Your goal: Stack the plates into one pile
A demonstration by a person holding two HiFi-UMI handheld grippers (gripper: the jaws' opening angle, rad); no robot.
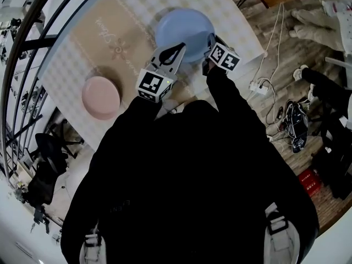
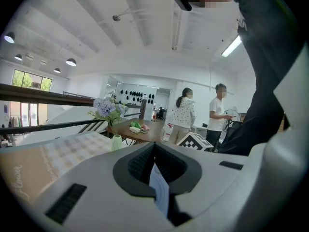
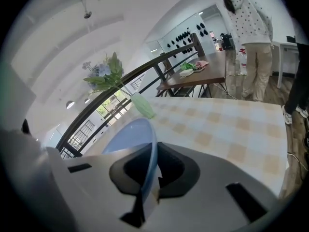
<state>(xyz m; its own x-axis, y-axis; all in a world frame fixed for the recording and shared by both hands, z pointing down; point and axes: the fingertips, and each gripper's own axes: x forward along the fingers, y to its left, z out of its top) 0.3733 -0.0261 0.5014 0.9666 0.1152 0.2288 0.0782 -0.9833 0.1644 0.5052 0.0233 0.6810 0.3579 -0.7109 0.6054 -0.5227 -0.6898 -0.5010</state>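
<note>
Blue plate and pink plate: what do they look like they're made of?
The blue plate looks like plastic or melamine: even matte colour, and a thin rim with soft sheen in the right gripper view. The pink plate seems the same: flat pastel colour, no glaze glare. Ceramic cannot be ruled out.

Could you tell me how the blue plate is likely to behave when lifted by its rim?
The blue plate looks rigid: its thin rim shows no bend in the pinch of the right gripper. Pinched at the edge, it will probably tend to pivot downward. Its smooth surface might slip in that grip.
</note>
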